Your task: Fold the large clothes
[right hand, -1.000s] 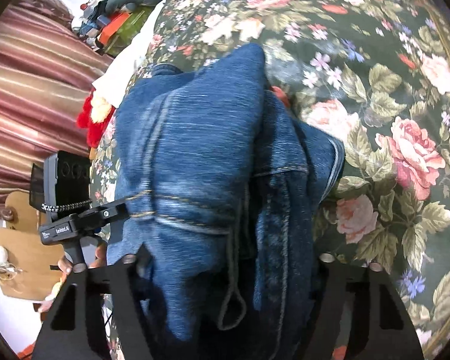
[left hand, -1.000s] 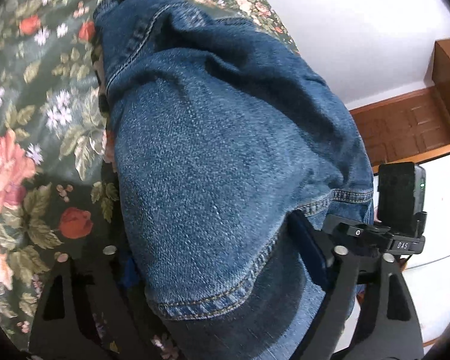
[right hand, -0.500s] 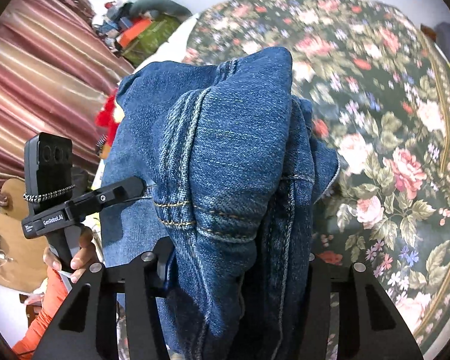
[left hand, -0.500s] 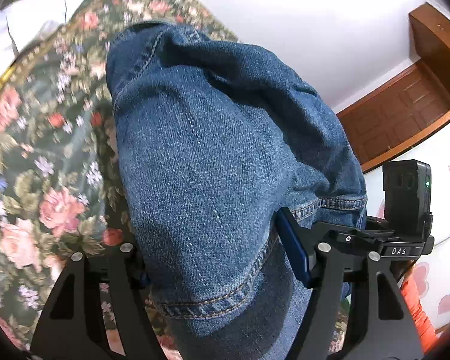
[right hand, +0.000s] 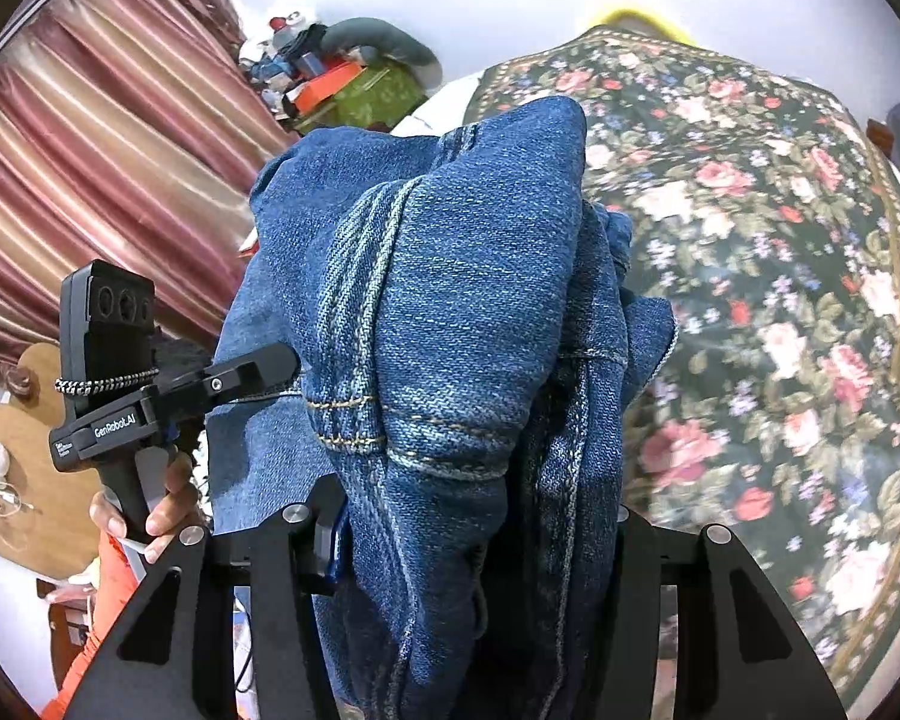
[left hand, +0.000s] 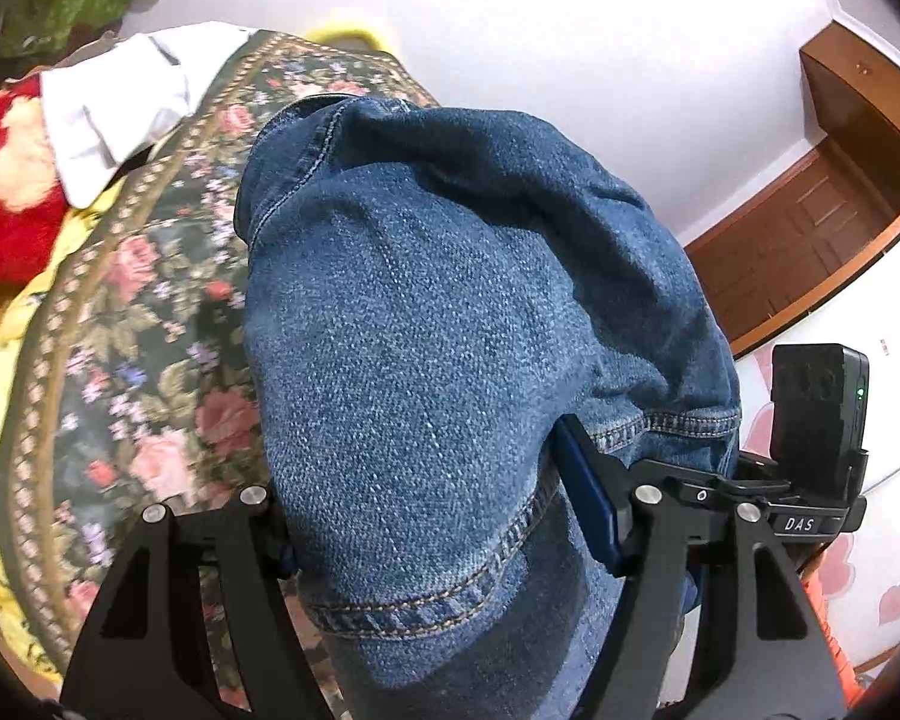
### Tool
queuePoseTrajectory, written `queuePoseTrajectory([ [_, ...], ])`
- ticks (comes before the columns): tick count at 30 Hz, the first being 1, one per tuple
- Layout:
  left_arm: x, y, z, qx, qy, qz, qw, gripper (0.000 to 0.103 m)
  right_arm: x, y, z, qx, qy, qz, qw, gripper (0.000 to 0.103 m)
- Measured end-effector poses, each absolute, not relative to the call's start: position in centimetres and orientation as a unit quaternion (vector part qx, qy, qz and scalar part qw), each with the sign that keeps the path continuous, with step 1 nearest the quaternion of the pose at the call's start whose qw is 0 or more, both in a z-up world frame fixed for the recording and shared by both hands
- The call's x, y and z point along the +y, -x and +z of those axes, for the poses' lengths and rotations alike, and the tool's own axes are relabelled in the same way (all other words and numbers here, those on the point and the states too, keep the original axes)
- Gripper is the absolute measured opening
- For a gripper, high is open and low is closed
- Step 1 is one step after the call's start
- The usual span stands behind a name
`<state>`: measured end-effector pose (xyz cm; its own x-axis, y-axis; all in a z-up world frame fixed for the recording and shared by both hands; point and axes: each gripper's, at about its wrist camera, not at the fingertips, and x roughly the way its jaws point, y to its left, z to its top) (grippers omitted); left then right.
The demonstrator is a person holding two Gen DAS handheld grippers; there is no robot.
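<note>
Blue denim jeans [left hand: 438,312] fill the middle of both views, bunched and lifted above a bed with a dark floral cover [left hand: 132,324]. My left gripper [left hand: 444,516] is shut on a hemmed edge of the jeans, which drape over its fingers. My right gripper [right hand: 480,534] is shut on a thick seamed bundle of the jeans [right hand: 462,300]. The left gripper also shows in the right wrist view [right hand: 252,372], at the left, touching the denim. The right gripper's body [left hand: 816,420] shows at the right of the left wrist view.
The floral bed cover [right hand: 750,300] spreads to the right below the jeans. A white cloth [left hand: 120,96] and a red plush toy [left hand: 6,198] lie at the bed's far end. Striped curtains [right hand: 90,180] hang left. A wooden door [left hand: 810,240] stands right.
Both grippers have risen and tilted up with the jeans held between them. More wall, curtain and the far end of the bed now show. Both grips are unchanged.
</note>
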<state>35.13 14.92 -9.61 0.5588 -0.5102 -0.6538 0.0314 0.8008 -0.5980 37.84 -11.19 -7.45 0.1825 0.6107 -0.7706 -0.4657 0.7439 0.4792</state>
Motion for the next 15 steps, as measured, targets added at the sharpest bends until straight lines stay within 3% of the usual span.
queuePoseTrajectory([
  [7, 18.3, -32.3, -13.1, 0.467, 0.287, -0.137, 0.825, 0.069, -7.8, -35.5, -11.2, 0.555, -0.073, 0.357, 0.748, 0.049],
  [15, 19.7, -31.6, -21.3, 0.521, 0.296, -0.109, 0.793, 0.069, -6.5, -33.9, -19.7, 0.611, -0.098, 0.337, 0.710, 0.049],
])
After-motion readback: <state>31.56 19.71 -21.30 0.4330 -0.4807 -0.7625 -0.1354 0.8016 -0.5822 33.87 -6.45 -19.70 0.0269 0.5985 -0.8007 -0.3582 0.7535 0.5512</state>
